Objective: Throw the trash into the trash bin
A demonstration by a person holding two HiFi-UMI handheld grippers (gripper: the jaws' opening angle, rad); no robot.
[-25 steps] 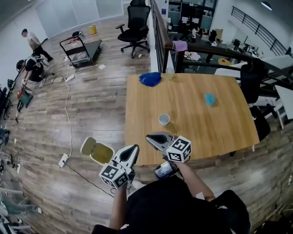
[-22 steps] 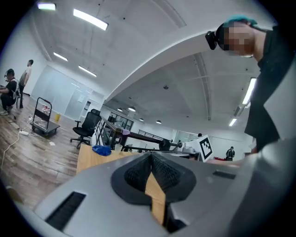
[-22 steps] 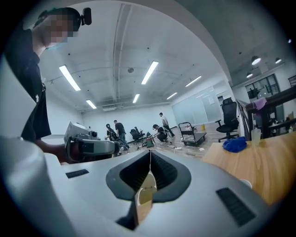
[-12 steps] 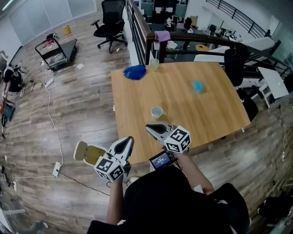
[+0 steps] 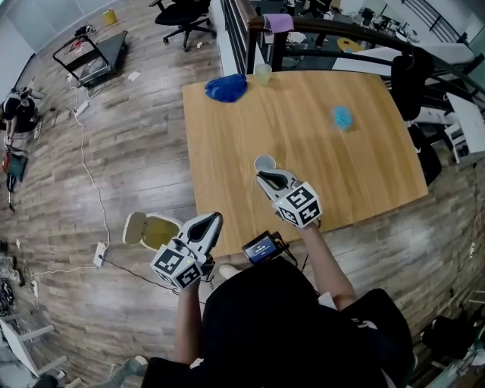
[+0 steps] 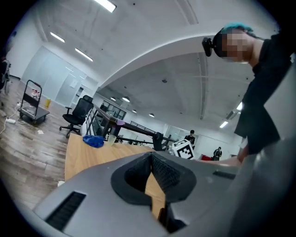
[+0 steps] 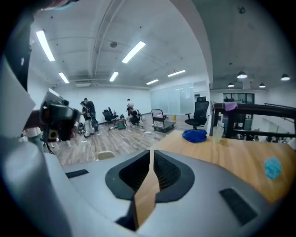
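A white paper cup point(image 5: 264, 161) stands near the front of the wooden table point(image 5: 227, 174). My right gripper point(image 5: 267, 179) is shut and empty, and its tip sits just at the near side of that cup. The cup does not show in the right gripper view, where the jaws point(image 7: 151, 153) meet over the tabletop. A crumpled blue bag point(image 5: 226, 88) and a light blue wad point(image 5: 343, 117) lie farther back. The open trash bin point(image 5: 155, 231) stands on the floor left of the table. My left gripper point(image 5: 211, 220) is shut, empty, and hangs off the table's front left corner beside the bin.
A clear plastic cup point(image 5: 263, 73) stands at the table's far edge by a railing. A cable and power strip point(image 5: 99, 254) lie on the floor near the bin. Office chairs point(image 5: 182, 14), a cart point(image 5: 95, 54) and people point(image 7: 88, 115) are farther off.
My right gripper has moved forward over the table and down to the white cup. The left gripper has shifted a little, staying near the bin.
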